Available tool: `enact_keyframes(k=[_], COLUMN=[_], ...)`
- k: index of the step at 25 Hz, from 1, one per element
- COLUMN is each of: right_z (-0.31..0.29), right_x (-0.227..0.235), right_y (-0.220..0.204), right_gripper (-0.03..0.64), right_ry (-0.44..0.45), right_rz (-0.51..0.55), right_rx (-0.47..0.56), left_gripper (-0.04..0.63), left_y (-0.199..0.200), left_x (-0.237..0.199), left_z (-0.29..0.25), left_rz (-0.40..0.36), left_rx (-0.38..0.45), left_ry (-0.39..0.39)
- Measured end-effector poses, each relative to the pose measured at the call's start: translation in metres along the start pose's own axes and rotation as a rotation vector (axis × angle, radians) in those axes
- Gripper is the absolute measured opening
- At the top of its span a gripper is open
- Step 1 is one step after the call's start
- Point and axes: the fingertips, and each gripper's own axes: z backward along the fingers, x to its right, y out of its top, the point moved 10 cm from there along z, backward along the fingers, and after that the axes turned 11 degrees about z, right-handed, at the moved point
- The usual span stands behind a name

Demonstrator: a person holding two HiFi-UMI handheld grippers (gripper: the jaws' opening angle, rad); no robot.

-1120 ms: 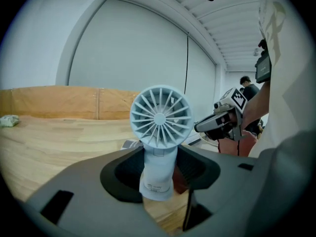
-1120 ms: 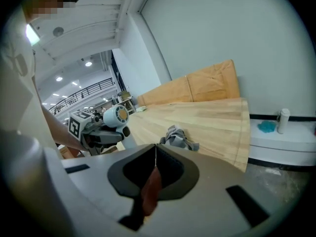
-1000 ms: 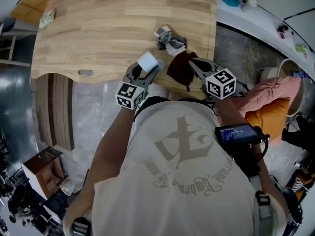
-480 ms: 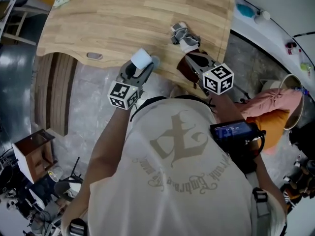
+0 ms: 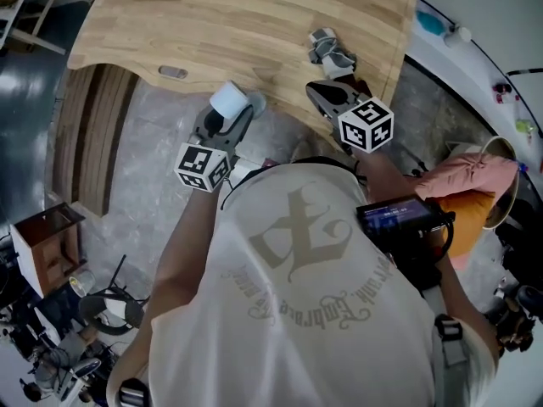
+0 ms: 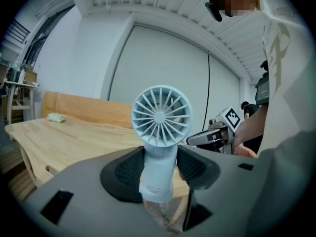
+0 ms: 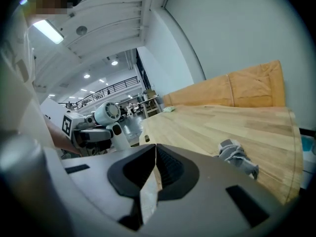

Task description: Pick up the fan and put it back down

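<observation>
The left gripper pinches the handle of the pale fan and holds it in the air, just outside the table's near edge. The right gripper, jaws pressed together and empty, is near the grey crumpled cloth by the right edge.

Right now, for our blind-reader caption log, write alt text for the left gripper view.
A pale blue handheld fan stands upright, its handle clamped between the left gripper's dark ribbed fingers. Behind it lie a light wooden table and the right gripper.
</observation>
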Motion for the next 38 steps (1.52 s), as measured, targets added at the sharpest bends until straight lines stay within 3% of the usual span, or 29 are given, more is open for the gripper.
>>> enact_keyframes(k=[18, 26, 38], right_z=[-0.049, -0.056, -0.055], right_x=[-0.066, -0.085, -0.113], right_y=[0.008, 0.014, 0.013], right_gripper=[0.015, 0.015, 0.015], right_ry=[0.164, 0.201, 0.178], right_rz=[0.076, 0.104, 0.109], right_rx=[-0.052, -0.065, -0.072], left_gripper=[0.216, 0.216, 0.216], left_y=[-0.028, -0.038, -0.044], left_x=[-0.001, -0.001, -0.006], left_z=[0.112, 0.134, 0.158], left_rz=[0.048, 0.077, 0.089], left_rx=[0.086, 0.109, 0.123], left_ry=[0.169, 0.195, 0.192])
